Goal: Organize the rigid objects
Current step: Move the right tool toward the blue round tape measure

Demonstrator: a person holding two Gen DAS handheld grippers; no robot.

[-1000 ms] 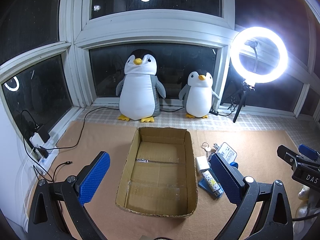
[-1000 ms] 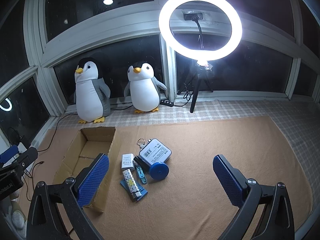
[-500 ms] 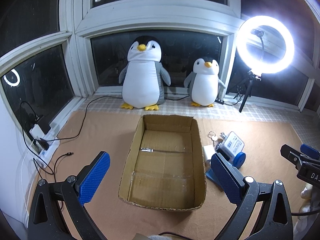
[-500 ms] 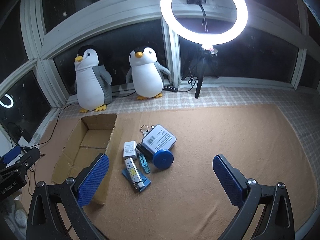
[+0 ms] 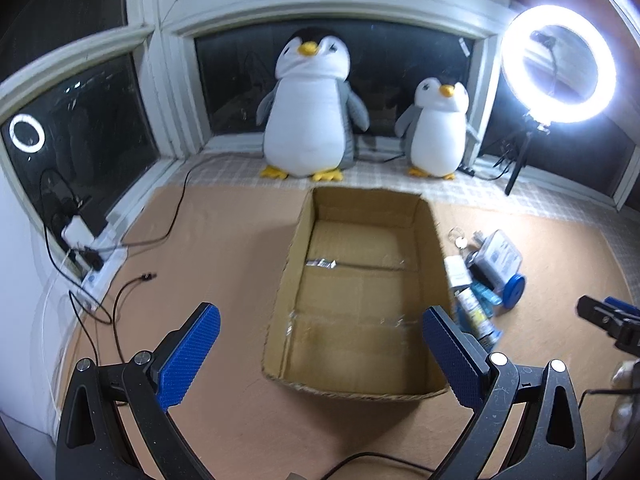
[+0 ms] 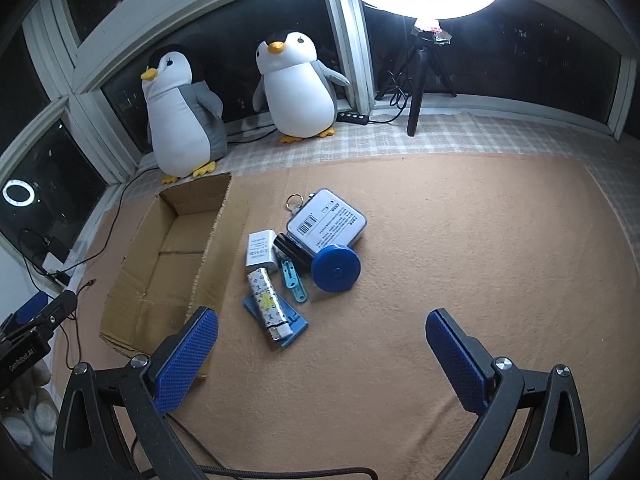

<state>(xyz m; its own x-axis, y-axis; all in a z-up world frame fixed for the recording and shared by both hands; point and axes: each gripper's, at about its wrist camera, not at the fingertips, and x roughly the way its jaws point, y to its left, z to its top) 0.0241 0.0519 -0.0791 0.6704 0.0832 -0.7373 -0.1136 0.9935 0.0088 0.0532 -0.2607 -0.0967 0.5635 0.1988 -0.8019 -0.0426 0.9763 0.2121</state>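
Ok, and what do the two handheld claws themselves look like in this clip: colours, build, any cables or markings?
Both match: the left claw and right claw have black angular frames with triangular cut-outs and silver screw heads, and their fingers carry blue, dimple-textured rectangular pads. A dark cable runs beneath each. Seen from the right wrist view, the left unit's black body bears white lettering, too small to read reliably.

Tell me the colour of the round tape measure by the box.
Blue; the round tape measure shows best in the right wrist view.
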